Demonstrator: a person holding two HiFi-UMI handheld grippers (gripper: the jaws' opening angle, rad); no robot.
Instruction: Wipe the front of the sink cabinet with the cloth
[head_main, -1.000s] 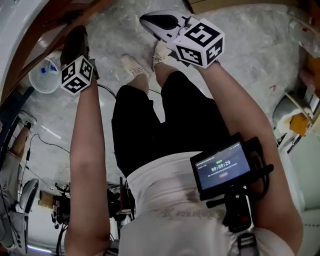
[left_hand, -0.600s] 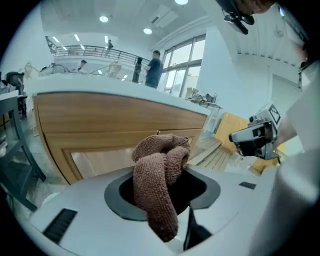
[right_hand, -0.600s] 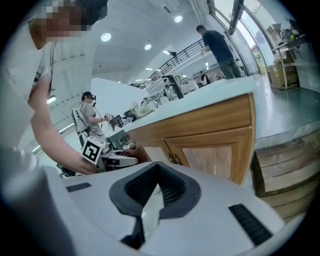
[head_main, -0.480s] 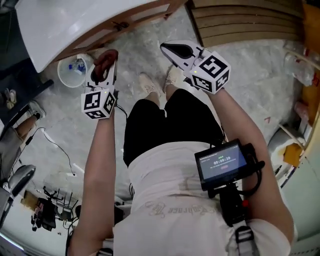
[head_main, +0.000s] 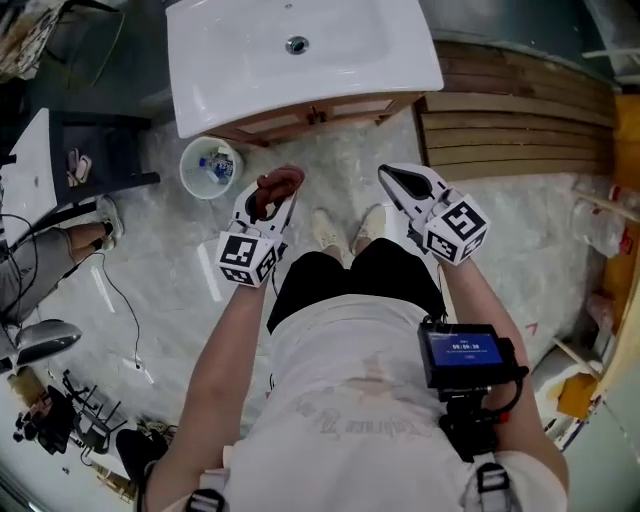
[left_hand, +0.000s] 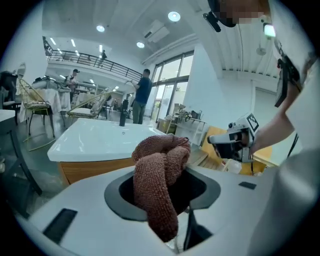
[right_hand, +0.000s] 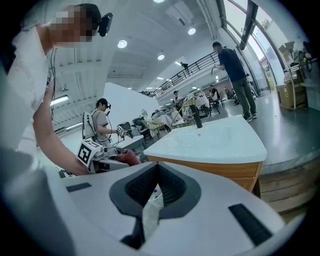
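While the cloth (left_hand: 159, 175) is already pinched in the left gripper (head_main: 268, 208), I'd say the actual wiping hasn't started yet. Closest in, there's a little monitor (head_main: 463, 350) strapped at the person's waist, and both grippers are held out in front, above their shoes (head_main: 345, 228). The left one's jaws are clamped on that reddish-brown terry cloth, which bunches up above the jaws and flops down one side. The right gripper (head_main: 402, 183) is closed up tight with nothing in it. Looking along it, you only get a sliver of whatever's below through the seam between the jaws.

So progress-wise: cloth picked up, done. Everything else is left. The cloth hangs in mid-air, apart from the sink cabinet (head_main: 300, 112), and isn't touching the wooden front anywhere. My guess is the next bit means stepping in or crouching, since that front sits tucked under the overhang of the white basin (head_main: 250, 70) and faces sideways, not up.

Past the shoes it's a pale marbled floor (head_main: 520, 220), kinda glossy. A white bucket (head_main: 212, 167) with something blue inside stands near the cabinet's left front corner. To the right of the cabinet there's a run of wooden planks (head_main: 510, 125), maybe a slatted platform, can't tell which. Further out it's a big open hall: tall windows (left_hand: 167, 85), round ceiling lights (left_hand: 174, 16), a railed balcony (left_hand: 90, 60), and a few other people (left_hand: 144, 95) standing around.
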